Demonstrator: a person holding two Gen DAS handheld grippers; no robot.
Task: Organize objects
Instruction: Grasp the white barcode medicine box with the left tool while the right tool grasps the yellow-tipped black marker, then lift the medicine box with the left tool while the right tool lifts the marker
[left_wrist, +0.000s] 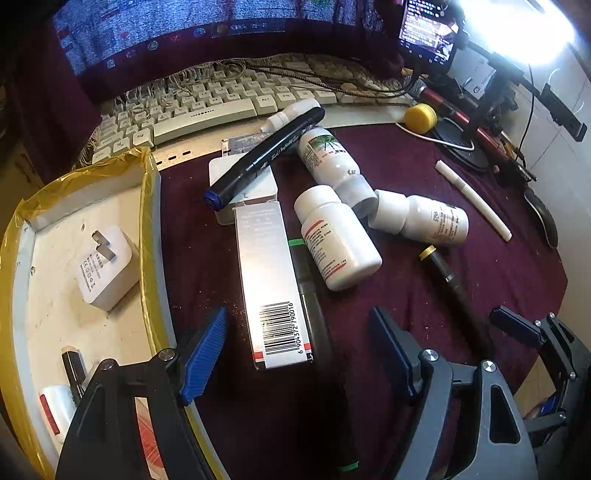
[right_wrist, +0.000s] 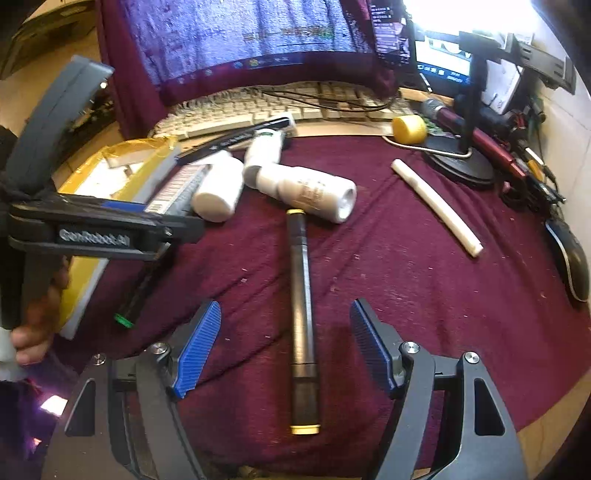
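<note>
Both grippers wide open, nothing held: left gripper (left_wrist: 299, 354) straddles barcoded box (left_wrist: 271, 284), right gripper (right_wrist: 286, 347) straddles yellow-capped marker (right_wrist: 303, 314), prob. lined up for pickup to tray (left_wrist: 22, 258).

green-capped marker (left_wrist: 314, 295) half under box (left_wrist: 269, 280) (labels unreadable)

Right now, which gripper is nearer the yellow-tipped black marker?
Right. The right gripper straddles the yellow-tipped marker, jaws open; the left gripper hovers over the silver box beside it.
</note>
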